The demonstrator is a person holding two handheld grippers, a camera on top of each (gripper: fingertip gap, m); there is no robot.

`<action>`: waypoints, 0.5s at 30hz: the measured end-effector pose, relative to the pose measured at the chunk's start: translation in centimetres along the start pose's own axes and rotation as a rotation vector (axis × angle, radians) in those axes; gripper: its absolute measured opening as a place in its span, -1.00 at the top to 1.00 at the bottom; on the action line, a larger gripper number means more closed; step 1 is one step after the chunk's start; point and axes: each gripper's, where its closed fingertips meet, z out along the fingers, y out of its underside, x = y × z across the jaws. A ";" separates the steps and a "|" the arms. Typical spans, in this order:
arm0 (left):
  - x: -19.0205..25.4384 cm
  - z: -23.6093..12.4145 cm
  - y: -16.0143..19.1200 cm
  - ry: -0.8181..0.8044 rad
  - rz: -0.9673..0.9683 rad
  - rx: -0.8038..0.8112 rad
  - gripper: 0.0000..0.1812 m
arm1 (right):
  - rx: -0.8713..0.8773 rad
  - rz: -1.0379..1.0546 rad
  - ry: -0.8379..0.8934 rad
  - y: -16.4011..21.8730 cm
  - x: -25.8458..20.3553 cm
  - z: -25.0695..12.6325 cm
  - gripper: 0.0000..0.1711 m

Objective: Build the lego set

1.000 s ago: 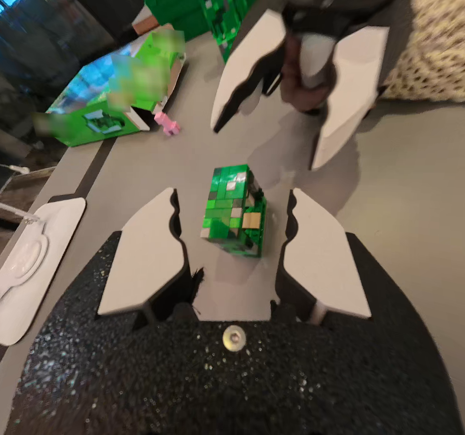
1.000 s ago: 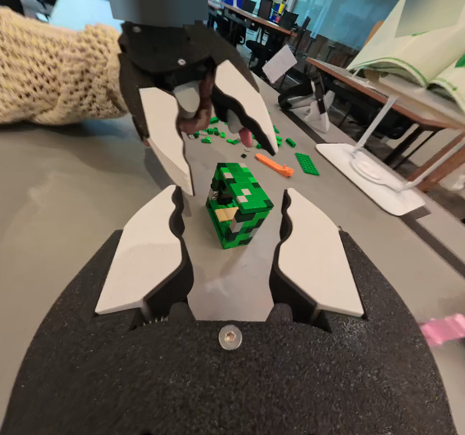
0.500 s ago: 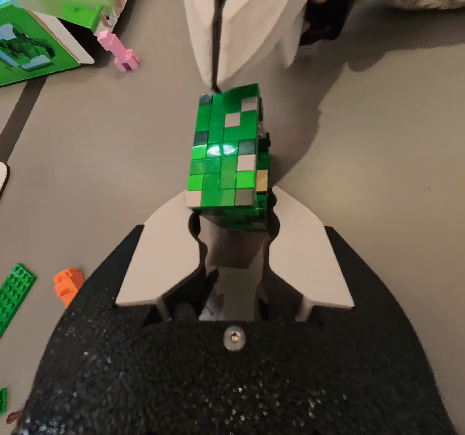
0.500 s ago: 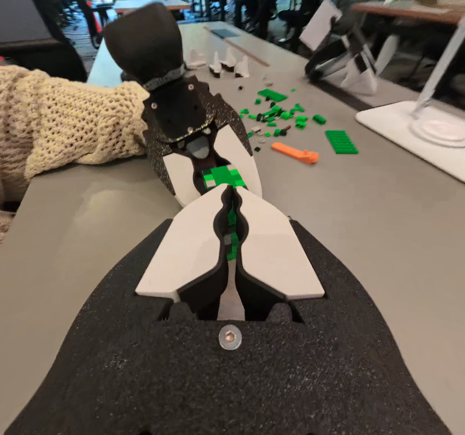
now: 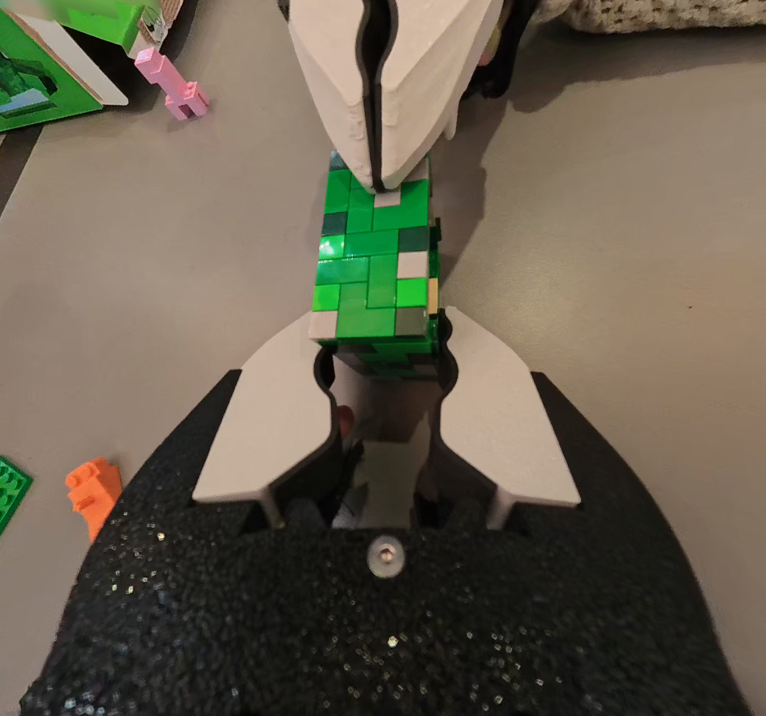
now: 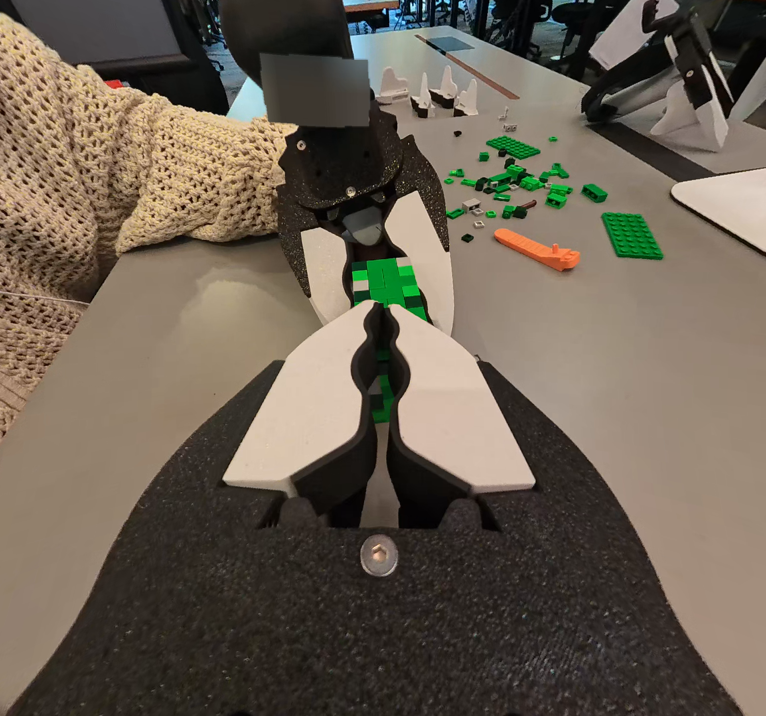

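A green lego block (image 5: 373, 265) with grey and dark tiles lies lengthwise on the grey table (image 5: 601, 240). My left gripper (image 5: 379, 315) is shut on its near end, one finger on each side. My right gripper (image 5: 375, 188) comes from the far side, shut and empty, with its tips resting on the block's far top edge. In the right wrist view the right gripper (image 6: 382, 308) is shut over the block (image 6: 387, 277), and the left gripper's fingers (image 6: 431, 265) clasp the block's sides beyond it.
A green box (image 5: 49, 74) and a pink piece (image 5: 172, 85) lie far left. An orange brick separator (image 6: 536, 250), a green plate (image 6: 632, 235) and several loose green pieces (image 6: 514, 184) lie to the right. A cream knit sleeve (image 6: 124, 182) rests on the table. Spacing between my two grippers at the tips: around 6 cm. About 12 cm separates my left fingertips from the orange brick separator (image 6: 536, 250).
Both grippers were open on either side of the block. The left one has closed on the block's near end. The right one has shut and come down onto its top.
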 end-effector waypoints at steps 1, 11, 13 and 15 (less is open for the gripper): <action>0.0 0.0 0.0 0.001 -0.001 0.000 0.48 | 0.005 0.003 -0.003 0.0 0.0 0.0 1.00; 0.0 0.0 0.0 0.007 -0.006 -0.001 0.48 | 0.060 0.071 -0.041 -0.4 -0.2 -0.1 1.00; 0.1 0.0 0.0 0.005 -0.004 -0.001 0.48 | 0.040 0.048 -0.023 -0.1 0.0 -0.3 1.00; 0.1 0.0 0.0 0.005 -0.004 -0.001 0.48 | 0.039 0.047 -0.016 0.0 0.1 -0.6 1.00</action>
